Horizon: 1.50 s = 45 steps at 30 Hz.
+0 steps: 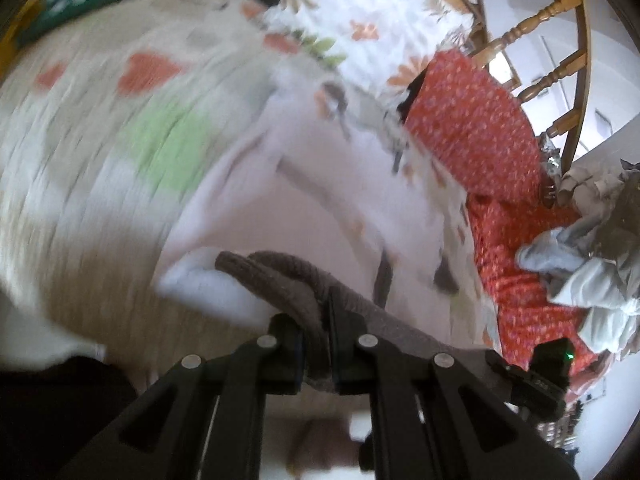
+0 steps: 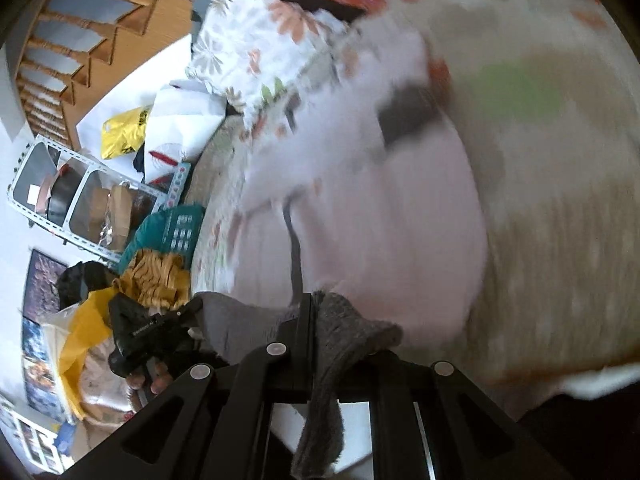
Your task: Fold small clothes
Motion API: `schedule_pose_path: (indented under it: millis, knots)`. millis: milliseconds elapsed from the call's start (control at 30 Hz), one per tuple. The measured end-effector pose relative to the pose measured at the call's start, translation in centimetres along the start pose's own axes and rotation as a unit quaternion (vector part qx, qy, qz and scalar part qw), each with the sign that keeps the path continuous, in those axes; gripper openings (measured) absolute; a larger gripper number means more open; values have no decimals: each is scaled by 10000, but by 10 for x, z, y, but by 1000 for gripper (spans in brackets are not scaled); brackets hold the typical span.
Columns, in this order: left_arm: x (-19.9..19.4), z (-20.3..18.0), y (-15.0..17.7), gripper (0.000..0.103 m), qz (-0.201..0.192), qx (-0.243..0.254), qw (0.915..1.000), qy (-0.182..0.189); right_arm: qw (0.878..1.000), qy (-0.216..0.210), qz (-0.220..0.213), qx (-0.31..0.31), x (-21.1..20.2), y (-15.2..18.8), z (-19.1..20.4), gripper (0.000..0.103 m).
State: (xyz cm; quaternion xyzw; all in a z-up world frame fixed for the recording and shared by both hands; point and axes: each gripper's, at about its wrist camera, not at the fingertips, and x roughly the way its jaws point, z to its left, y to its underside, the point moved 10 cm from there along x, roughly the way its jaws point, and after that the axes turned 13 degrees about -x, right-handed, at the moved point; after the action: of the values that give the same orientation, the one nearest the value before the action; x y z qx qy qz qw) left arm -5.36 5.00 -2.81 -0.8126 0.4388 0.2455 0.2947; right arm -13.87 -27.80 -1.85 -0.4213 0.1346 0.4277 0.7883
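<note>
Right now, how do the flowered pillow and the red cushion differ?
Colour: the flowered pillow is white with large orange and grey-brown flowers and green leaves; the red cushion is red all over with fine pale specks.
Place: the flowered pillow lies on the bed, while the red cushion leans against the wooden chair back.
Both are printed, stuffed fabric, untouched by either tongs.

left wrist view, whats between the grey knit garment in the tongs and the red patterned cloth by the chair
In the left wrist view, a rumpled white cloth with faint floral print fills the stretch between the grey knit garment and the red patterned cloth; blur hides finer detail.
</note>
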Motion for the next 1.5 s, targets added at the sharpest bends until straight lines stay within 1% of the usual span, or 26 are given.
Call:
schedule_pose_path:
  millis: [33,133,200,267,433,567,700,800,867,933,967,1000,1033,1067,1100,1167,1200,1300,1400,1500]
  knots:
    - [6,-8,-15,9,-55,25,10000,20,9999,49,-95,-84,1,-21,3,7]
    - [28,-31,-55,9,-194,93,9998,4,9994,172,-253,-158,9,-66,4,7]
    - [44,-42,-78,9,-268,151,9995,-90,9992,232,-276,-157,21,-86,-1,7]
    - [62,-47,-98,9,-239,103,9996,-148,9989,364,-247,-144,40,-109,-10,7]
    - [105,-43,-138,9,-165,-167,9989,-399,9983,580,-83,8,85,-142,-40,7]
    - [131,-40,-158,9,-160,-256,9976,-623,9967,730,133,322,120,-162,-75,7]
    - [158,-39,-168,10,-54,-324,9965,-764,9952,720,250,617,143,-175,-101,8]
    - [172,-42,-176,11,-3,-382,9962,-786,9946,562,266,830,156,-187,-118,11]
    - [177,-45,-184,21,-8,-525,9964,-665,9936,278,155,1085,164,-199,-128,11]
    - [177,-48,-195,43,-150,-693,9964,-471,9904,-20,48,1381,171,-210,-137,11]
    - [175,-50,-201,47,-253,-780,9959,-389,9872,-187,-14,1585,176,-216,-143,11]
    - [173,-51,-207,53,-375,-881,9949,-319,9844,-262,-101,1736,178,-221,-150,16]
    - [171,-52,-211,58,-445,-980,9938,-268,9826,-248,-185,1830,179,-225,-155,28]
    - [170,-53,-213,60,-464,-1069,9929,-223,9808,-225,-298,1916,179,-230,-161,36]
    - [170,-54,-214,62,-432,-1165,9921,-145,9792,-232,-379,1981,178,-233,-165,45]
    - [172,-61,-211,62,-298,-1205,9923,-24,9779,-266,-402,2035,177,-237,-169,46]
    - [173,-64,-210,62,-250,-1147,9931,-36,9786,-264,-390,2005,176,-238,-168,46]
    - [174,-73,-203,62,-245,-779,9962,-299,9809,-180,-403,1896,171,-242,-165,47]
    - [172,-73,-198,62,-336,-445,9963,-651,9851,-26,-453,1658,162,-246,-158,50]
    - [172,-64,-193,62,-314,-374,9952,-849,9900,160,-442,1332,156,-245,-149,50]
